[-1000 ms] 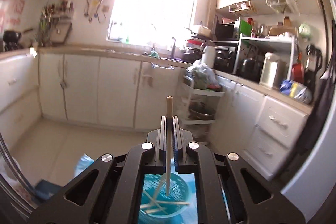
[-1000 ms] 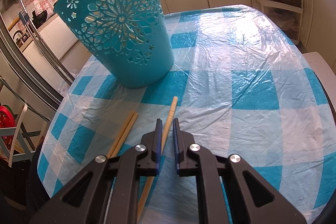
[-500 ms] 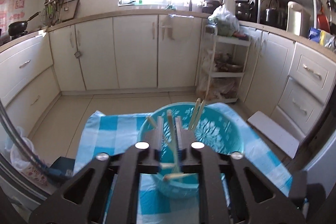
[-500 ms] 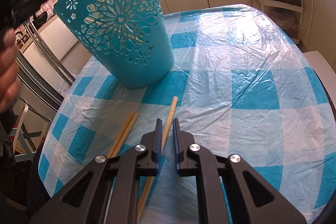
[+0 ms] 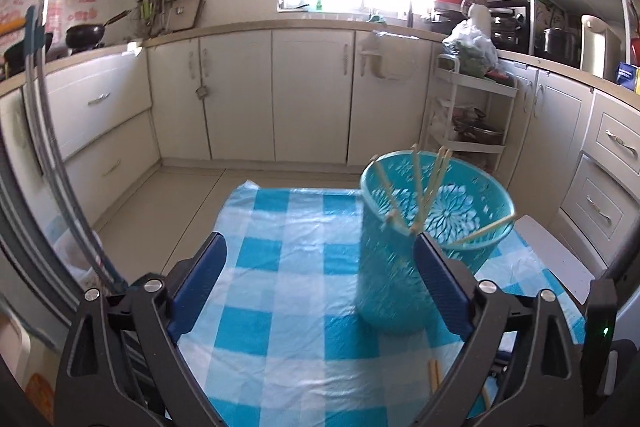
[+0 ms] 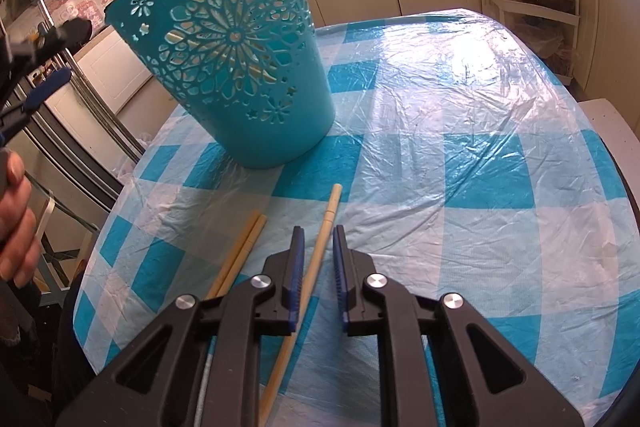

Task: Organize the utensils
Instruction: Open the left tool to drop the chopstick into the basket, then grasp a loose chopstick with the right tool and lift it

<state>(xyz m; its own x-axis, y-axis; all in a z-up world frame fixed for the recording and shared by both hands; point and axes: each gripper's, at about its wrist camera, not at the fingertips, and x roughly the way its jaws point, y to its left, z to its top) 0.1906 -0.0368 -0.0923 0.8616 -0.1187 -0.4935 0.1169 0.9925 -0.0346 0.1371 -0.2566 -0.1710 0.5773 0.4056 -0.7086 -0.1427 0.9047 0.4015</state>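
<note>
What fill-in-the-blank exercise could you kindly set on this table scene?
1. The wooden sticks standing in the teal basket are ___.
2. The basket stands on a blue-and-white checked ___.
3. In the right wrist view, the single chopstick lies to the ___ of the paired chopsticks.
Missing words: chopsticks; tablecloth; right.

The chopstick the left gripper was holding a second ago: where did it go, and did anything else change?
The left gripper has just opened wide and let it drop into the teal basket, then came down toward the table. The right gripper has just been opening slightly around one chopstick on the tablecloth. Basket and chopstick pair stayed put.
</note>
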